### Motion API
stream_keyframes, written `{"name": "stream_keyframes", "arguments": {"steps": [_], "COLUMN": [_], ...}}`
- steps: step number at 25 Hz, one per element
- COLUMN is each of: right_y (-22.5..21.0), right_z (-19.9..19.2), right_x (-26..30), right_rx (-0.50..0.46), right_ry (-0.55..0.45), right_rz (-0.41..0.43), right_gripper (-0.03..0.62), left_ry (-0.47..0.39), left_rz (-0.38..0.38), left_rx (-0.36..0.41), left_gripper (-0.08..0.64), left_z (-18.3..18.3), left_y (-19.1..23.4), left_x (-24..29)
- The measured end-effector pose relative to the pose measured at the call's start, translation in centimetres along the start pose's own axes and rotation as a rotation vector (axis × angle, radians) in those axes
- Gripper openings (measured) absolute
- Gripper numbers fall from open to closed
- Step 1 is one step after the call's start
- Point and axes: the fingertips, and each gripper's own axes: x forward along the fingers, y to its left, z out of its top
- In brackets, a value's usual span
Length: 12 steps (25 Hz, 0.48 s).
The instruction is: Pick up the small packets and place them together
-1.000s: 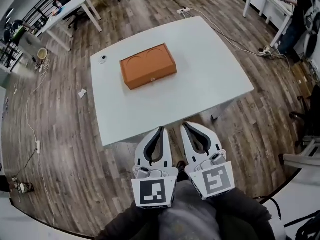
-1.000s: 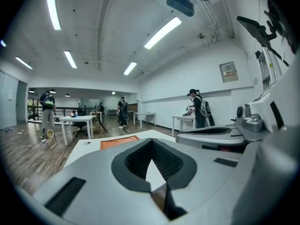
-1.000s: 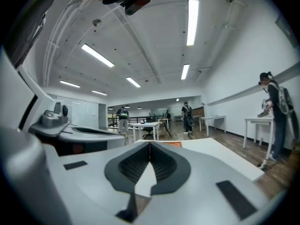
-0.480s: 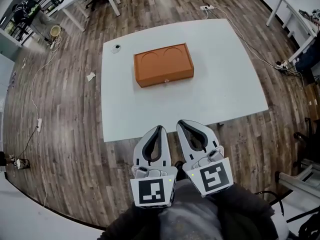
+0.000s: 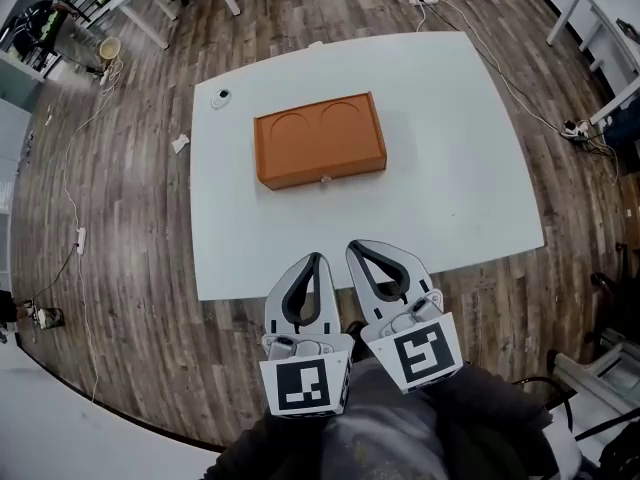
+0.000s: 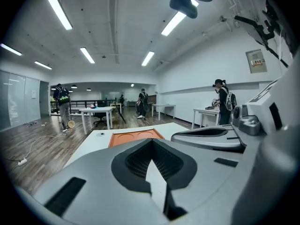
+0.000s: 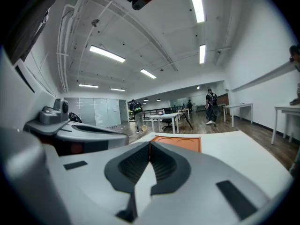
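No packets show in any view, so where they lie cannot be told. The only likely holder is the orange box [image 5: 320,140], shut, with two round hollows in its top, lying on the far-left part of the white table [image 5: 440,168]. Whether the packets are inside it is a guess. Far left of the box a small round thing [image 5: 222,96] sits near the table's corner, too small to name.

Nothing of the task looks done: no packet is lifted or gathered, and finding them comes first, probably by opening the box.

The left gripper [image 5: 314,261] and right gripper [image 5: 356,248] hang side by side at the table's near edge, well apart from the box. Both have their jaws pressed together with nothing between them.

The head view alone shows the whole tabletop, a paper scrap [image 5: 180,144] on the wood floor to the left, and cables on the floor at the far right. The gripper views alone show the closed jaw tips close up, the ceiling lights, and people standing at far tables [image 6: 96,111].
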Motion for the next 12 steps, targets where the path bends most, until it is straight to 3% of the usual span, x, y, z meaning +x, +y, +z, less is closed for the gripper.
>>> {"name": "stream_keyframes", "arguments": {"steps": [7, 12], "right_y": [-1.4, -1.6], "right_z": [2.8, 4.1], "right_x": [2.3, 4.8], "right_rx": [-0.048, -0.064], "right_ry": [-0.05, -0.072], "right_rz": [0.054, 0.042], "right_gripper": [0.005, 0.005], "left_ry": [-0.048, -0.084], "left_rz": [0.057, 0.074], "left_rx": [-0.004, -0.015], "left_gripper": [0.0, 0.0], "left_z": [2.5, 3.4], "left_y": [1.0, 3.8], "left_x": [2.1, 2.9]}}
